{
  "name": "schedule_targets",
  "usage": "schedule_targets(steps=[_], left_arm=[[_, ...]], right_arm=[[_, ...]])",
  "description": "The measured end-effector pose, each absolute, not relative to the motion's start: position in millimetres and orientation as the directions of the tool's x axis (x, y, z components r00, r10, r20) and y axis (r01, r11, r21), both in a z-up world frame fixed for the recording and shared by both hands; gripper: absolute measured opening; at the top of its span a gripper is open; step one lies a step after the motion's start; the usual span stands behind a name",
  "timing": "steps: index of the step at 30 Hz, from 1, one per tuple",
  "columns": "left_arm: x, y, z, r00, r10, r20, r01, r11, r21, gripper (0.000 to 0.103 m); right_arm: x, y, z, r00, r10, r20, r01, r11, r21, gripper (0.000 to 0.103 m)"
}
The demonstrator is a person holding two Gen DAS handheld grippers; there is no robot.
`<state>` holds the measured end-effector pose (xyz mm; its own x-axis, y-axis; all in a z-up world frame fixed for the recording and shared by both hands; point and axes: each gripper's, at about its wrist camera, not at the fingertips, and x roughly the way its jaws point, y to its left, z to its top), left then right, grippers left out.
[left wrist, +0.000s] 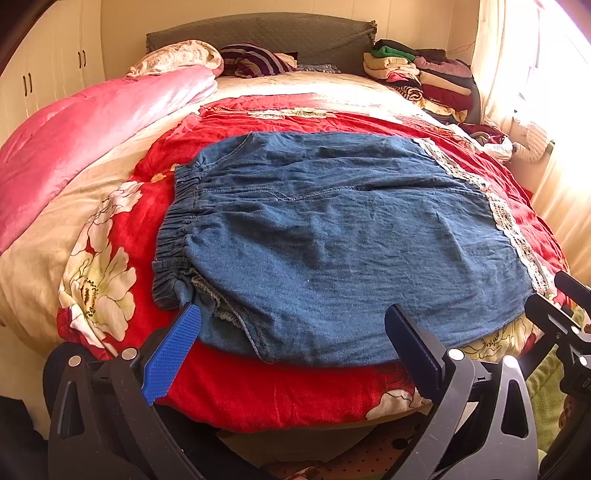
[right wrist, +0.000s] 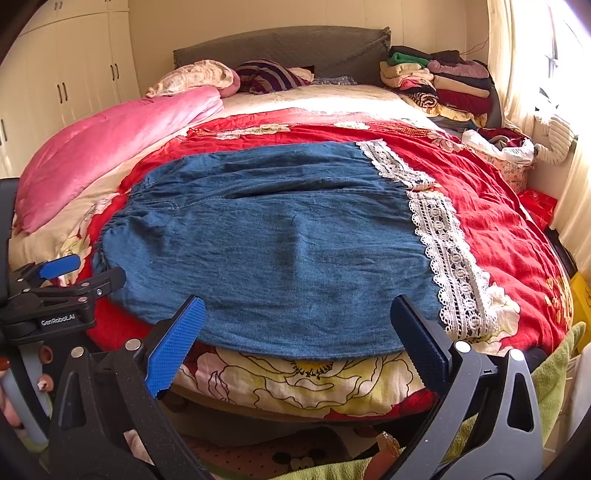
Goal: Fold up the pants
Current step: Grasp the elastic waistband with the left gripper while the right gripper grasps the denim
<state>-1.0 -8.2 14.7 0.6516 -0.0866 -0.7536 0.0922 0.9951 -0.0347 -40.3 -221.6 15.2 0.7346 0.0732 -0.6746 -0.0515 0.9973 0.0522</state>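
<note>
Blue denim pants (left wrist: 332, 236) lie flat on the red floral quilt (left wrist: 258, 391), elastic waistband (left wrist: 177, 229) to the left, white lace hems (left wrist: 509, 225) to the right. They also show in the right wrist view (right wrist: 280, 243), with the lace hems (right wrist: 450, 258) at right. My left gripper (left wrist: 295, 332) is open and empty, hovering over the pants' near edge by the waistband. My right gripper (right wrist: 299, 325) is open and empty over the near edge toward the hem end. Each gripper shows at the edge of the other's view, the right (left wrist: 565, 314) and the left (right wrist: 62, 288).
A pink comforter (left wrist: 85, 147) lies along the bed's left side. A stack of folded clothes (left wrist: 424, 77) sits at the far right by the grey headboard (left wrist: 258, 33). Pillows (left wrist: 251, 59) lie at the head. A curtained window (right wrist: 535, 74) is right, white cupboards (right wrist: 55, 81) left.
</note>
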Motion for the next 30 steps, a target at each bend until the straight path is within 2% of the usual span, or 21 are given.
schedule_targets(steps=[11, 20, 30], left_arm=[[30, 15, 21, 0.661, -0.092, -0.745, 0.049, 0.996, -0.079, 0.099], [77, 49, 22, 0.653, -0.055, -0.756, -0.018, 0.996, -0.089, 0.099], [137, 92, 20, 0.639, -0.034, -0.769, -0.093, 0.988, -0.121, 0.099]], right_arm=[[-3, -209, 29, 0.737, 0.111, -0.666, -0.115, 0.993, 0.038, 0.095], [65, -184, 34, 0.695, 0.183, -0.695, -0.204, 0.978, 0.053, 0.095], [134, -162, 41, 0.684, 0.178, -0.707, -0.244, 0.970, 0.008, 0.095]])
